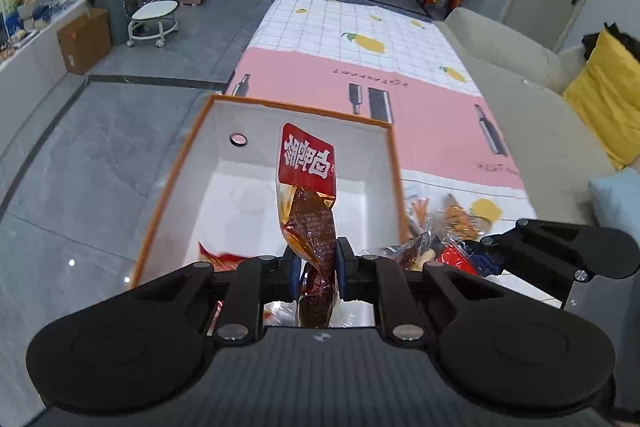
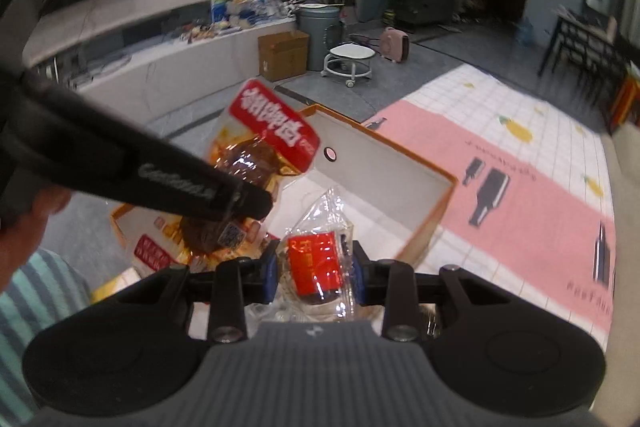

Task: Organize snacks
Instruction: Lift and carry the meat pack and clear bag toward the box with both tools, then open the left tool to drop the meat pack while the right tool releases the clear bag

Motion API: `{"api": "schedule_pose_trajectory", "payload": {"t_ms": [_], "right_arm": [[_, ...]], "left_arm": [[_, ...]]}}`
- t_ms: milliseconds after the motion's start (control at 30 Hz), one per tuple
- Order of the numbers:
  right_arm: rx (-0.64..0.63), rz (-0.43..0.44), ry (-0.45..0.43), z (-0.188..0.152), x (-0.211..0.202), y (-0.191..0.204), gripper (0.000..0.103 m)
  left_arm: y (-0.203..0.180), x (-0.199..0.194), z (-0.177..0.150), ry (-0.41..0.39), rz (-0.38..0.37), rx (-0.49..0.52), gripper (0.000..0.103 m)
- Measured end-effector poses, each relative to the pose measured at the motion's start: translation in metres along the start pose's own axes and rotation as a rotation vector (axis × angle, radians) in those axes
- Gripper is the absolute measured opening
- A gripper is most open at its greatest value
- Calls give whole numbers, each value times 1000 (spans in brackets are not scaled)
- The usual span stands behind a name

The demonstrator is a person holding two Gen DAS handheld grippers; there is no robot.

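Over the box (image 1: 176, 163), both claws loaded.
Left claw (image 1: 318, 269) clamps a hanging pouch (image 1: 308, 187); right claw (image 2: 314, 267) clamps a packet (image 2: 318, 259) near the box's right rim. Risk: crowded claws collide, or slick film slips, landing snacks on the surface (image 1: 440, 131).

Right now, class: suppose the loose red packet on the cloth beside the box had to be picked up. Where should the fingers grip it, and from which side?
The small red packet lies flat among the loose snacks right of the orange-rimmed box. Probably come from above and pinch a crinkled edge; its flat pose leaves little else to grip.
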State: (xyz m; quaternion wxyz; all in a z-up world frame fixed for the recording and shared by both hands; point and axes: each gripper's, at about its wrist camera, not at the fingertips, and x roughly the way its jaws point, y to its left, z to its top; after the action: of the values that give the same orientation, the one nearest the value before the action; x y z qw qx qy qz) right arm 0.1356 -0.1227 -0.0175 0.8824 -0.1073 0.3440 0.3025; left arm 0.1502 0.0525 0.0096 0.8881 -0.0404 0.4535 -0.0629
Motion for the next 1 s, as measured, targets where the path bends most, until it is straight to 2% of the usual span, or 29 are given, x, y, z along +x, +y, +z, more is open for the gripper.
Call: {"api": "schedule_pose_trajectory", "payload": {"t_ms": [333, 667, 1000], "right_arm": [[-216, -63, 47, 13, 58, 8, 32], [-359, -100, 105, 9, 100, 15, 32], [-408, -126, 186, 6, 131, 18, 33]], "left_arm": [[16, 49, 14, 80, 57, 89, 18], [29, 81, 13, 138, 82, 107, 18], [35, 105, 10, 207, 88, 115, 18]]}}
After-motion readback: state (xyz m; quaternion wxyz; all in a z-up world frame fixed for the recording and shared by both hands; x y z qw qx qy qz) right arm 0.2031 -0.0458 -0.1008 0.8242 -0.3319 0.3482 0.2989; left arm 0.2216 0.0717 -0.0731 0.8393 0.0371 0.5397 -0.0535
